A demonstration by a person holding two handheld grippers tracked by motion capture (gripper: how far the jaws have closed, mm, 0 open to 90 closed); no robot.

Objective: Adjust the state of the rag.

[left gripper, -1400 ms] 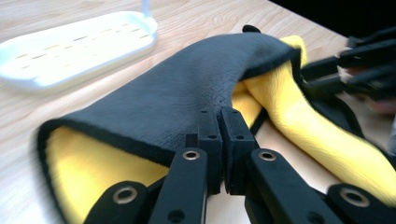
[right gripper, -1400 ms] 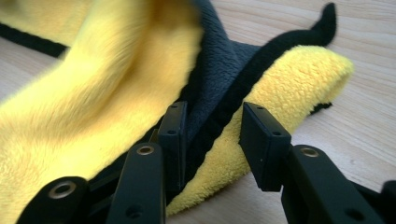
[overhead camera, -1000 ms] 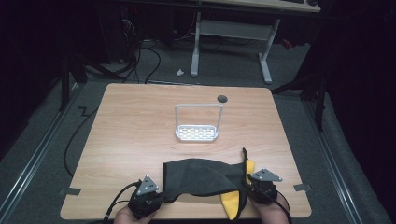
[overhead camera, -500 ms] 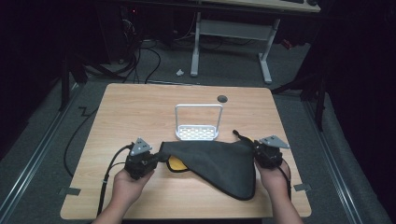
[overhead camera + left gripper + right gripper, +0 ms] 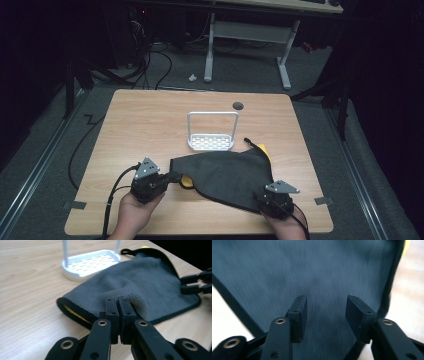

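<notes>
The grey cloth [image 5: 225, 175] lies spread on the table [image 5: 150, 120] between both hands, its long axis running from near-left to far-right, just before the white rack [image 5: 211, 142]. The left gripper [image 5: 119, 305] is clamped on its left edge, held low and level. The right gripper [image 5: 327, 311] hangs over the near-right corner; its jaws have just been opening and stand apart, gripping nothing.
</notes>
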